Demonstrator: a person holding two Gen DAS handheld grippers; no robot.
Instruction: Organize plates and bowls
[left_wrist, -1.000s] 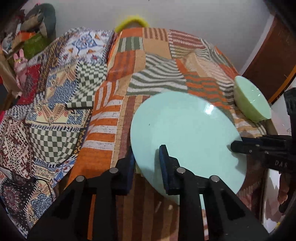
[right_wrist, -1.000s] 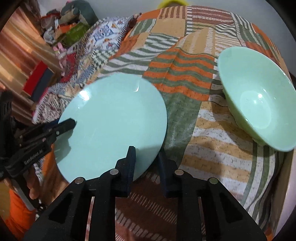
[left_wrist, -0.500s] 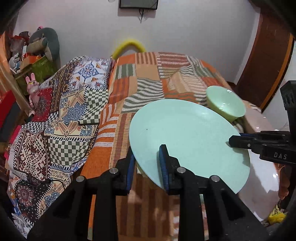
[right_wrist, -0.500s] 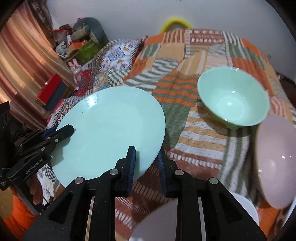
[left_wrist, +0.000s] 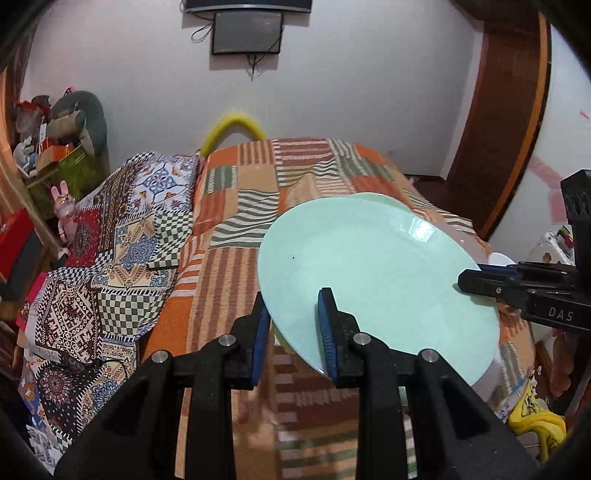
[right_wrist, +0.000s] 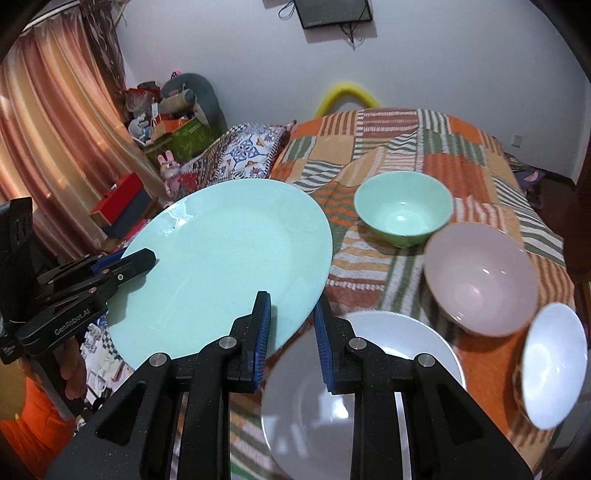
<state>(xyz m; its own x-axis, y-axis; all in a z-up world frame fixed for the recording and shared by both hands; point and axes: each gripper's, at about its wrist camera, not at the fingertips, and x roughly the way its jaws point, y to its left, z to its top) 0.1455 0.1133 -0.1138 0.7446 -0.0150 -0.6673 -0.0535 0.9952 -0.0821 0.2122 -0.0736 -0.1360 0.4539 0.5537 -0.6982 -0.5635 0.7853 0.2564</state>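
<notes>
We have the mint plate (right_wrist: 221, 266) held off the patchwork bedspread (right_wrist: 406, 133) by both tools, tilted, filling the centre-left of the right wrist view and the centre-right of the left wrist view. The left gripper (left_wrist: 293, 332) is clamped on the plate's near rim at lower centre of its own frame, one blue pad above the face and one under it. The right gripper (right_wrist: 291, 332) pinches the opposite rim the same way, at lower centre of its frame. Neither is loose.

Handling call: glazed and glossy, with a window glare on the face, so we judge it rigid, slick and breakable. It looks moderately heavy for a thin edge pinch. The rim is the only place to grab, and two opposed rim grips look right to stop it pivoting. Keep it near flat, since tilt could let it slide out of the pads.

Under it at lower centre of the right wrist view sits a white plate (right_wrist: 424, 354), probably the stack target. The green bowl (right_wrist: 402, 214) is at upper right centre, the pink bowl (right_wrist: 480, 277) at right, and the white bowl (right_wrist: 554, 365) at far lower right. All are apart from the mint plate.
</notes>
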